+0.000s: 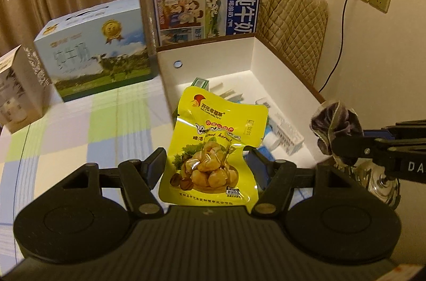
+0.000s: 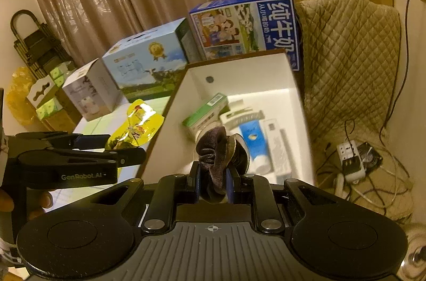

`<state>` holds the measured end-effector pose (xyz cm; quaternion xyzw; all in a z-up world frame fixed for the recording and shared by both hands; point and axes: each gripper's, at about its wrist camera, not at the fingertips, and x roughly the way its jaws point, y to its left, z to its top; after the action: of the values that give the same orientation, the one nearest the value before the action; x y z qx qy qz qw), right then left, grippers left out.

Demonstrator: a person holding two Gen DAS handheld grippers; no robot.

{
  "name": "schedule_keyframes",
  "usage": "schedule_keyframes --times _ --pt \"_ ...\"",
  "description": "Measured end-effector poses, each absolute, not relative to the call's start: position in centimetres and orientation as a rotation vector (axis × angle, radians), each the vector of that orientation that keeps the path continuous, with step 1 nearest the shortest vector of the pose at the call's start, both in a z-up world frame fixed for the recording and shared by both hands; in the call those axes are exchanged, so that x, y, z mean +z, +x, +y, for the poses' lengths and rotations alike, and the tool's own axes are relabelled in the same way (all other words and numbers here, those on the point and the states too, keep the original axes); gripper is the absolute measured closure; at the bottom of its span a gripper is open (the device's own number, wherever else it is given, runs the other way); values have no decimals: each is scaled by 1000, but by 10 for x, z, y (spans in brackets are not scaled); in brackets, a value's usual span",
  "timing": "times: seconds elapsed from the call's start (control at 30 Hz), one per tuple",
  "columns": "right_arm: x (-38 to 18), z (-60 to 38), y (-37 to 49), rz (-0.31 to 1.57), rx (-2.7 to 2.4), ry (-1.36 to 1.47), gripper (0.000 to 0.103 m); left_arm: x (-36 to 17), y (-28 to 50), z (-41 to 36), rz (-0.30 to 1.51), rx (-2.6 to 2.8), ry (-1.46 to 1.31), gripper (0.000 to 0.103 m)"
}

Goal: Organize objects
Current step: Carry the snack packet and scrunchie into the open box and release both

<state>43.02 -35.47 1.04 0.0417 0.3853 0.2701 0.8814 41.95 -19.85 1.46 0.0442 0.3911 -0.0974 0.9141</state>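
Left gripper (image 1: pixel 205 164) pinches a yellow pouch (image 1: pixel 213 145) at frame centre, before the white box (image 1: pixel 287 73). Right gripper (image 2: pixel 212 184) clamps a dark scrunchie (image 2: pixel 218 150), seemingly above the box's near end.

The white box (image 2: pixel 239 73) is open at the top, so entry from above is free. Its far floor by the back wall lies bare; the near floor is crowded with a green carton (image 2: pixel 206 112), a blue tube (image 2: pixel 253 140) and a clear pack (image 2: pixel 279 150). A tall milk carton (image 1: pixel 206 11) stands against its back wall, a quilted chair (image 2: pixel 348 62) flanks its right, and a cow box (image 1: pixel 98 46) stands left. The checked tablecloth (image 1: pixel 80 126) left of the box lies open.
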Motion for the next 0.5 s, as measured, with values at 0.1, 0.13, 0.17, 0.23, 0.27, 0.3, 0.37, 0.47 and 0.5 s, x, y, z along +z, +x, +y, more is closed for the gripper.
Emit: schedule_keyframes --times 0.1,0.13,0.17,0.23,0.27,0.3,0.37,0.47,0.5 --pt "5 -356 451 812 554 77 88 10 441 -210 817 -199 100 39" --pt "4 -356 458 814 550 71 88 8 448 -214 822 -196 103 39" --pt "2 -356 465 814 549 67 88 6 455 -217 826 -192 103 39" --pt "0 -355 477 817 545 62 88 3 470 -222 835 -194 94 39" --pt "-2 -355 485 818 543 59 88 2 475 -224 839 -194 90 39" --pt "-3 -355 490 821 540 57 88 1 481 -227 844 -194 89 39" --pt "-7 -354 504 828 534 53 88 -3 492 -231 849 -193 94 39" --pt "-14 -352 526 844 520 53 88 -9 510 -237 859 -193 97 39" --pt "-16 -352 533 847 518 53 88 -10 516 -239 863 -194 94 39"
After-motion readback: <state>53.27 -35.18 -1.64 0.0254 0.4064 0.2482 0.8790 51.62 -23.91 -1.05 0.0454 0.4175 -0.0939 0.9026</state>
